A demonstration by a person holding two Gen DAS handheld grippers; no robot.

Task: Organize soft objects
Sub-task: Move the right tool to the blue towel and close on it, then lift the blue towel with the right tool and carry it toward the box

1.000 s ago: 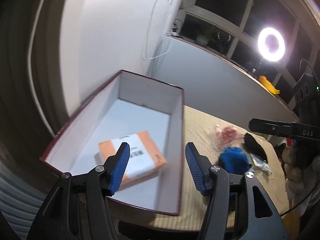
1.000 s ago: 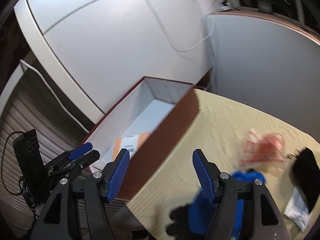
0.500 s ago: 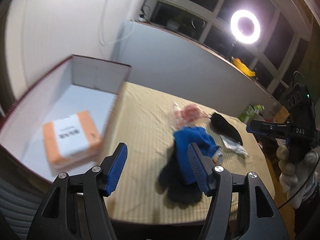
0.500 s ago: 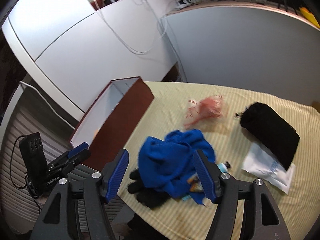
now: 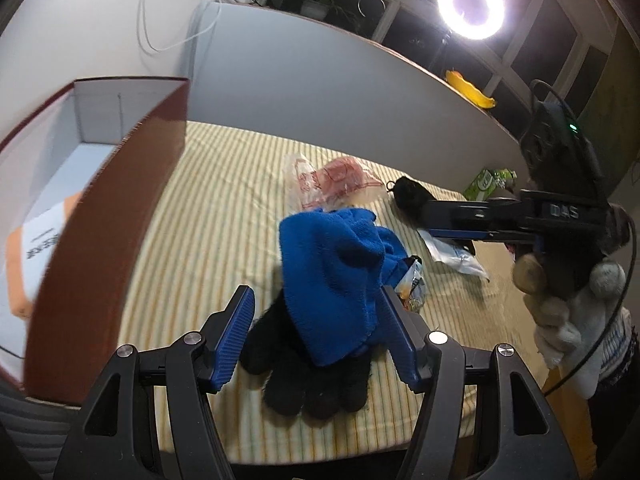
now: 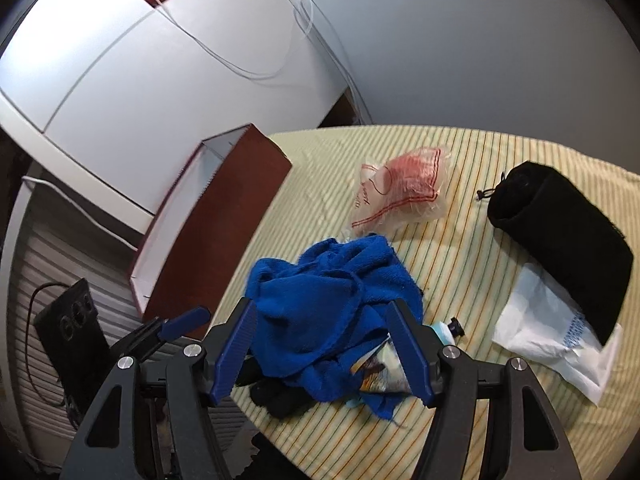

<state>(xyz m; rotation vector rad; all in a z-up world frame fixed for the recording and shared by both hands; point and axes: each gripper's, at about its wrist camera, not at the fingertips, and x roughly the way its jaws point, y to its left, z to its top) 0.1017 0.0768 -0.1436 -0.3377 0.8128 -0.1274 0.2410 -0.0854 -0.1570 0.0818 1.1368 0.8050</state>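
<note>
Swinging away from the box [image 5: 120, 216], the left gripper [image 5: 316, 336] now faces the pile at the near edge of the striped tablecloth [image 5: 208, 208]; a second ago its view was filled by the box interior and the orange-and-white packet [image 5: 30, 248] lying there, which now sits at the far left of its view. Its jaws stand wide apart with nothing between the pads, framing the blue towel [image 5: 336, 276] that lies crumpled on top of a black glove [image 5: 316, 384]. The right gripper [image 6: 324, 348] has turned toward the same heap over that second, and its jaws are likewise spread and empty, with the towel bunched just ahead of them and a small tube [image 6: 444, 330] and a printed packet [image 6: 380, 372] poking out from under the cloth. Farther back on the table lie the red-printed plastic bag [image 6: 400, 192], the black drawstring pouch [image 6: 560, 232] and a white plastic bag [image 6: 552, 332], partly under the pouch. With one item in the box and both tools converging on the towel, the next pick is probably the towel or the glove beneath it; the layered pile may drag the glove or the tube along.
</note>
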